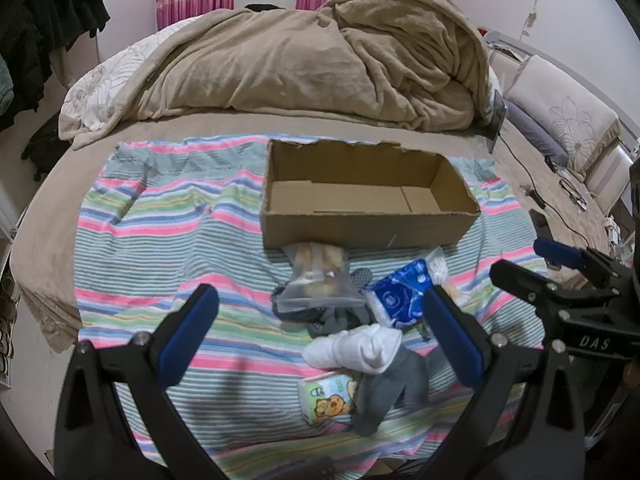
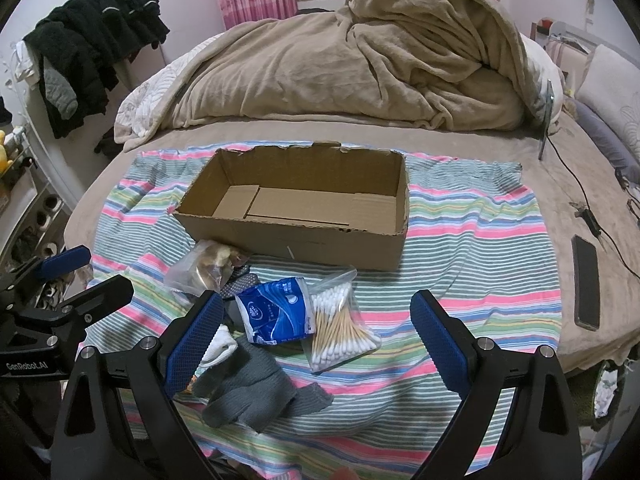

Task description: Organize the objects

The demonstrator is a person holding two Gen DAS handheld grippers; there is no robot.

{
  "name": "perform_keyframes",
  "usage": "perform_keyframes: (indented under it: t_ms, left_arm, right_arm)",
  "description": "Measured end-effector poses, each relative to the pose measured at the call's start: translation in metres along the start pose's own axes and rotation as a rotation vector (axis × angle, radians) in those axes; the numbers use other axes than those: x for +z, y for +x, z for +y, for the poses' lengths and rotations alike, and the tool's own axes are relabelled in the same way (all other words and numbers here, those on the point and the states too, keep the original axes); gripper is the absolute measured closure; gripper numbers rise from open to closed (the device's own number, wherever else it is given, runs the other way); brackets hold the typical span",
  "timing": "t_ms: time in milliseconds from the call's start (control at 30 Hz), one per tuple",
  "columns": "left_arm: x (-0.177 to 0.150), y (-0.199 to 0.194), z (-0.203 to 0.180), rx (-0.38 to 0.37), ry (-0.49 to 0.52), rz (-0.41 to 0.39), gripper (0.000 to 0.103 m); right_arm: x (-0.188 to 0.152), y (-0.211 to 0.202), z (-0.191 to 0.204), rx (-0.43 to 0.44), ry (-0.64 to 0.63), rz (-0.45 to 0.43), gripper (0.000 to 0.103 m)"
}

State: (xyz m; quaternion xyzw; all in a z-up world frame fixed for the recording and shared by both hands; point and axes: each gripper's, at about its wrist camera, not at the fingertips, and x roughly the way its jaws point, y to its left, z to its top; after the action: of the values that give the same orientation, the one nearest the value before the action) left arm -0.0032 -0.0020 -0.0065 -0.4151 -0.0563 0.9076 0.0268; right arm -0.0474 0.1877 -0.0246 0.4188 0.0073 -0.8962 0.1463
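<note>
Between the wide-apart fingers of the left gripper (image 1: pixel 320 320), nothing is held; a rolled white sock (image 1: pixel 356 350) and a limp grey sock (image 1: pixel 384 392) are seen just below the gap, with a small green-and-white tissue pack with a cartoon print (image 1: pixel 326 398) touching them on the near side. The right gripper (image 2: pixel 316 320) is likewise spread and empty, and a clear plastic bag of wooden cotton swabs (image 2: pixel 340 328) lies under its gap, its long axis running away from the camera and slightly left. Beside that bag, a blue-and-white plastic packet (image 2: pixel 274 310) is found, and further left a clear bag with brownish contents (image 2: pixel 208 266) rests close to the box wall.

Beyond the pile, the open brown cardboard box (image 2: pixel 296 236) stands empty on the striped cloth (image 2: pixel 460 264), long side across the view. It is judged that the swab bag is nearer the right gripper and the socks nearer the left. Free cloth is available to the right of the pile; a dark phone (image 2: pixel 586 282) lies well apart, near the bed's right edge.
</note>
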Motion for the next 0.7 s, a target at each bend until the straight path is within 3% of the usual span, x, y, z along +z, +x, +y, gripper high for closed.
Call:
perform_keyframes:
  t_ms: [700]
  left_arm:
    - [-0.0003, -0.0058, 0.0004, -0.009, -0.001, -0.007, 0.001]
  right_arm:
    - [0.0019, -0.0049, 0.0007, 0.003, 0.007, -0.003, 0.006]
